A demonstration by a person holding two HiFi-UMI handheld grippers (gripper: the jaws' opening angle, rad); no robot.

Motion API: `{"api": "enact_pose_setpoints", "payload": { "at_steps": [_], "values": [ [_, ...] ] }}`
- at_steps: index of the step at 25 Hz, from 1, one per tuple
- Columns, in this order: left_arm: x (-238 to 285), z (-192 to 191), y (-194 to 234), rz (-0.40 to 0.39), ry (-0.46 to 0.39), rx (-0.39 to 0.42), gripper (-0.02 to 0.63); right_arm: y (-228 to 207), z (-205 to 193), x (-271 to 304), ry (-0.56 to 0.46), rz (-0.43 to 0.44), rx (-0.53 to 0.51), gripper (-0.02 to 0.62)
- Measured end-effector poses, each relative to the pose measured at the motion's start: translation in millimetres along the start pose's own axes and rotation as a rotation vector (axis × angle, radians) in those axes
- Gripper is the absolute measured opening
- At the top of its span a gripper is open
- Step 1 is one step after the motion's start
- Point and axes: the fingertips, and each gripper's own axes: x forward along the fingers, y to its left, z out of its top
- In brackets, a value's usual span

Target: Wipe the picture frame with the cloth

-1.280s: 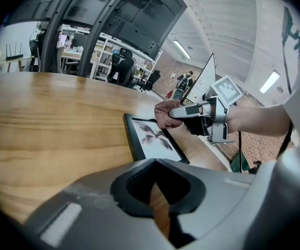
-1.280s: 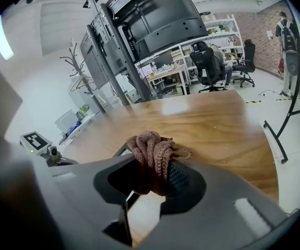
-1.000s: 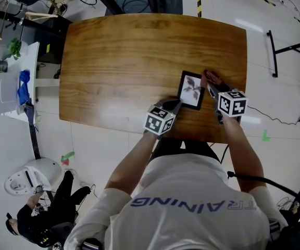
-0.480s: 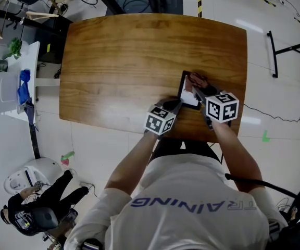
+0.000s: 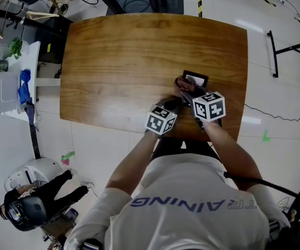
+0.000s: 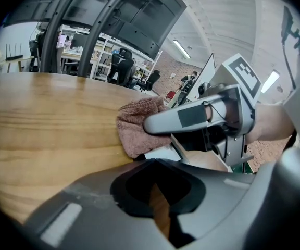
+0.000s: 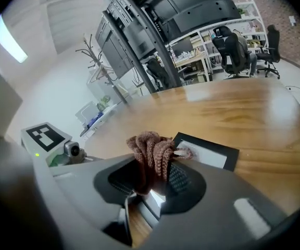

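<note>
a: right gripper [image 5: 187,91], state?
b: jaws clamped on a bunched brown cloth [image 7: 151,151]; cloth sticks out past the tips and is pressed down on the picture frame [image 7: 216,157], on its left part as the head view shows it.
a: where is the frame?
b: flat on the wooden table [image 5: 119,61], right of centre, toward the person's edge; black border, white mat; in the head view only its far edge shows, the rest is under cloth and gripper.
a: left gripper [image 5: 174,105]?
b: low over the table; jaws drawn to a thin slit at the frame's near corner, apparently pinching it; just beside the right gripper, whose grey jaw crosses right in front of it in the left gripper view, cloth at its tip.
</note>
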Motion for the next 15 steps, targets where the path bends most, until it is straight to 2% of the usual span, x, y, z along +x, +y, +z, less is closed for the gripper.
{"api": "enact_pose_setpoints", "payload": {
  "at_steps": [8, 15],
  "values": [
    [0, 0, 1, -0.007, 0.003, -0.009, 0.006, -12, -5, -11, 0.016, -0.020, 0.021, 0.115],
    [2, 0, 1, -0.004, 0.002, -0.006, 0.006, -40, -21, -34, 0.026, -0.064, 0.054, 0.115]
  ]
}}
